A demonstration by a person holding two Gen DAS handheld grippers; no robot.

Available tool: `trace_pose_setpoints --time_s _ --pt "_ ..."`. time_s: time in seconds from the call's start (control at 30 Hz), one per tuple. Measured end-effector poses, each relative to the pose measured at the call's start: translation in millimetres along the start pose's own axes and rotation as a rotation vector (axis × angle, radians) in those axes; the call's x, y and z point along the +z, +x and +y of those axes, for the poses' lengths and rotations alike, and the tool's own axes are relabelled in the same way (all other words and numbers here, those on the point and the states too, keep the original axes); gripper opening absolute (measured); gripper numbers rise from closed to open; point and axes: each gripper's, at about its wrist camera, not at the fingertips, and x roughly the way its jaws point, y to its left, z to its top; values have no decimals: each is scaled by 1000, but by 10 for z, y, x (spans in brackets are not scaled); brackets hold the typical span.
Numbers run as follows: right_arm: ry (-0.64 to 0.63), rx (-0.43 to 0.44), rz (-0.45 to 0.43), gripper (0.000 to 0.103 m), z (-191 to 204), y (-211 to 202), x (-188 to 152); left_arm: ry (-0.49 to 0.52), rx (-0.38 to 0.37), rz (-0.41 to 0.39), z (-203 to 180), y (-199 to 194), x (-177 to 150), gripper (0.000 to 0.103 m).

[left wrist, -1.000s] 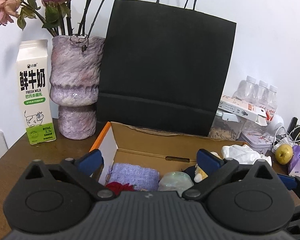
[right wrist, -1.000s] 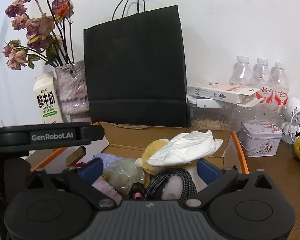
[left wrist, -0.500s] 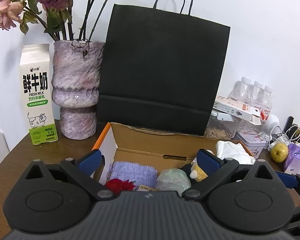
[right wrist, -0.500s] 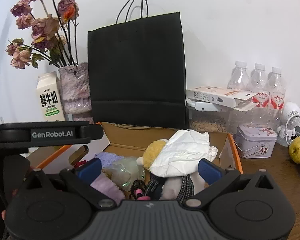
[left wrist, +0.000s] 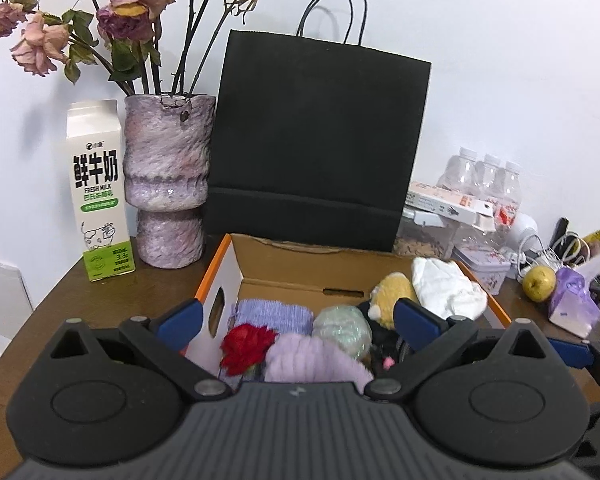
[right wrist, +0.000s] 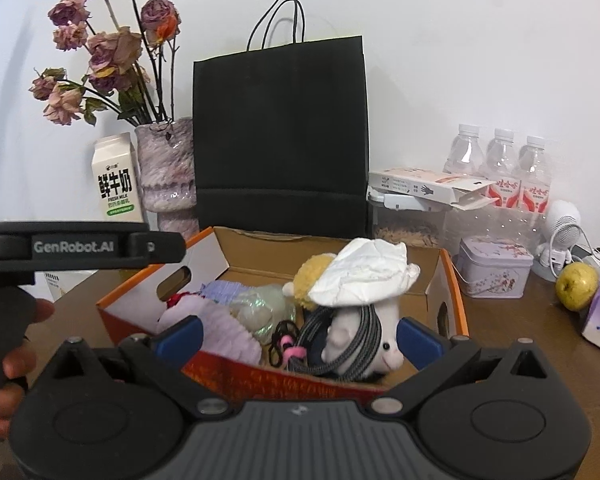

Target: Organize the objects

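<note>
Showing more of the cardboard box [left wrist: 284,268] than before, both views have pulled back; left gripper [left wrist: 298,316] and right gripper [right wrist: 298,334] hover spread wide, empty, above its contents.

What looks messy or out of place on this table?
The cardboard box is overfilled: a crumpled white cloth lies heaped on the soft toys, above the rim. The flowers in the vase are wilted.
</note>
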Motion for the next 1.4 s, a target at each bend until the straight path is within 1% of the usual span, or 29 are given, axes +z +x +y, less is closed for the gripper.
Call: trace_pose_setpoints --time_s 0.3,0.57,0.93,1.13,1.4 --pt "13 -18 2 103 91 -346 -156 32 -18 19 42 -411 -173 103" --pt "23 -37 12 103 173 -629 -326 74 -43 60 58 -704 -368 103" --pt "37 -72 37 103 231 -954 -586 110 -33 87 45 -936 -576 103" --pt "56 -100 43 103 210 -1061 -679 110 -18 103 53 -995 -648 103" --pt "72 -124 49 103 162 -1119 -743 87 -18 120 128 -1048 -726 103"
